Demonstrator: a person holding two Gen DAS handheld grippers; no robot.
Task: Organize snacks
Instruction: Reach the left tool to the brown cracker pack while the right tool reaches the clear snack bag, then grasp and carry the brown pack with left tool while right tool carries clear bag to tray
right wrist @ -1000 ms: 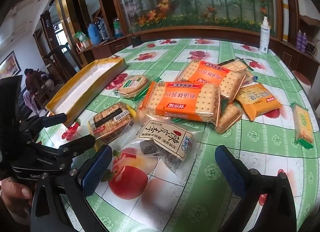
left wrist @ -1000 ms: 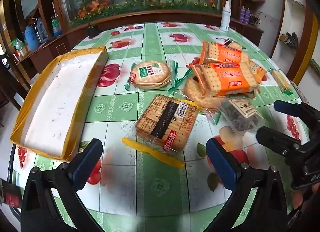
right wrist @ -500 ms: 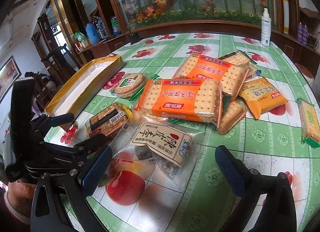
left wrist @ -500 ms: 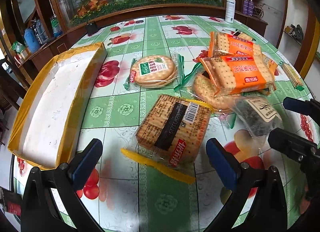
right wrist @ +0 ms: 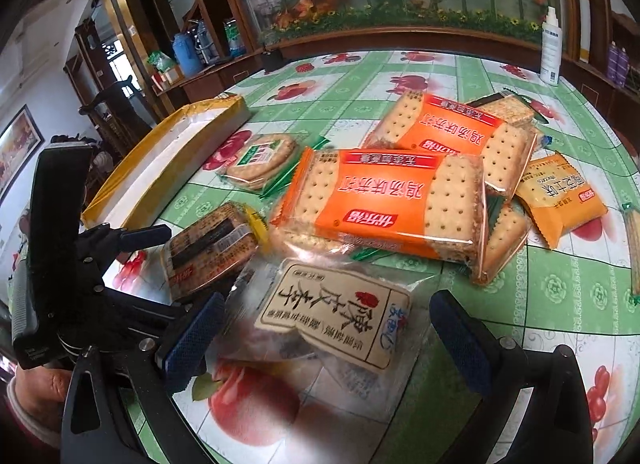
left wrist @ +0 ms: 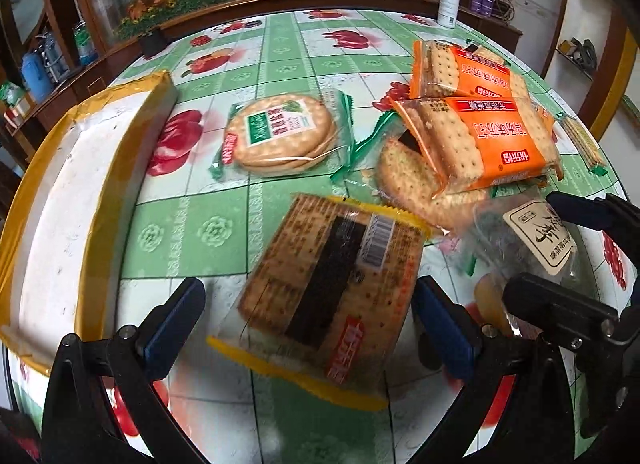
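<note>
- The left tool is spread wide, holding nothing; the brown cracker pack lies on the counter between its pads, slightly blurred.
- The right tool is likewise spread wide around the clear plum bag, whose near end is blurred.
- A round cracker pack is half hidden under the orange cracker packs.
- The yellow-edged tray is cut off at the left edge.

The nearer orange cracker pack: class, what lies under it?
The nearer orange cracker pack rests on round crackers in clear wrap; how much else lies beneath is hidden.
</note>
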